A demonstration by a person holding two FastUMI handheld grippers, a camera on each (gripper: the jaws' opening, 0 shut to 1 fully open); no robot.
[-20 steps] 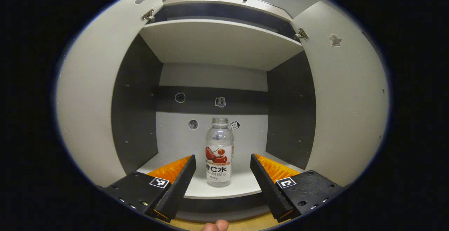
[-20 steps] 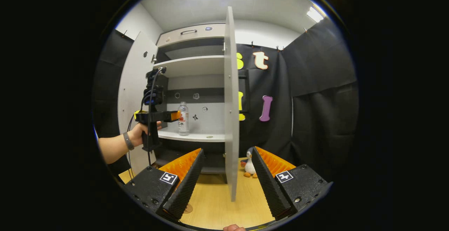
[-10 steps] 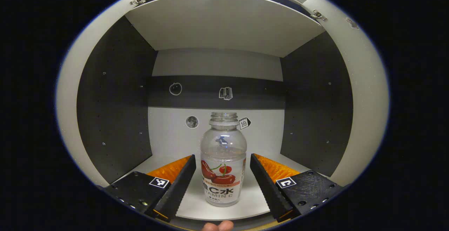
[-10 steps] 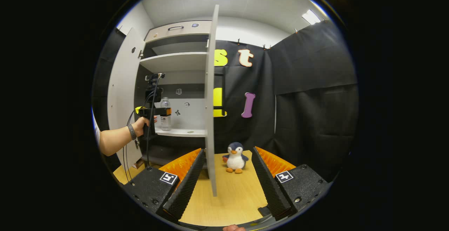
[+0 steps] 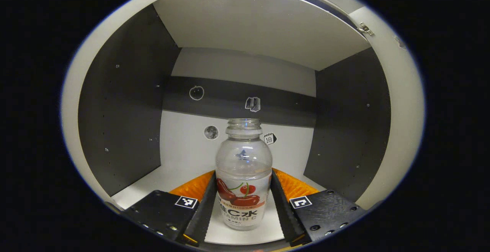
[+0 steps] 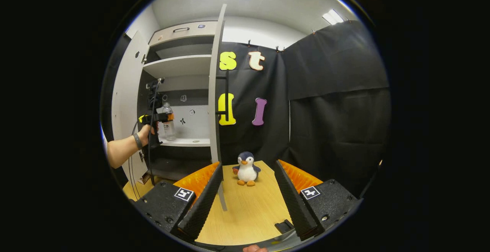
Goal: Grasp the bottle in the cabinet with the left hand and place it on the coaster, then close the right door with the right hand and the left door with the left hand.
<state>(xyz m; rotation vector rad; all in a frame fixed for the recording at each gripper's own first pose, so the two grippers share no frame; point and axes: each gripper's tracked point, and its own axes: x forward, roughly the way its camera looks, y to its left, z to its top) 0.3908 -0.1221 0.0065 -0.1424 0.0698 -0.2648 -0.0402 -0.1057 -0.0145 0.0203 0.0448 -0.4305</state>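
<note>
bottle (image 5: 243, 175) stands upright on the cabinet shelf (image 5: 180, 167), squarely between the left gripper (image 5: 242, 189) fingers, which pinch its label on both sides; right gripper (image 6: 247, 183) jaws spread over the table (image 6: 249, 206).

A dark band, possibly a watch, is worn on the wrist behind the hand (image 6: 145, 133). Square black-and-white markers are borne by both gripper bodies.
</note>
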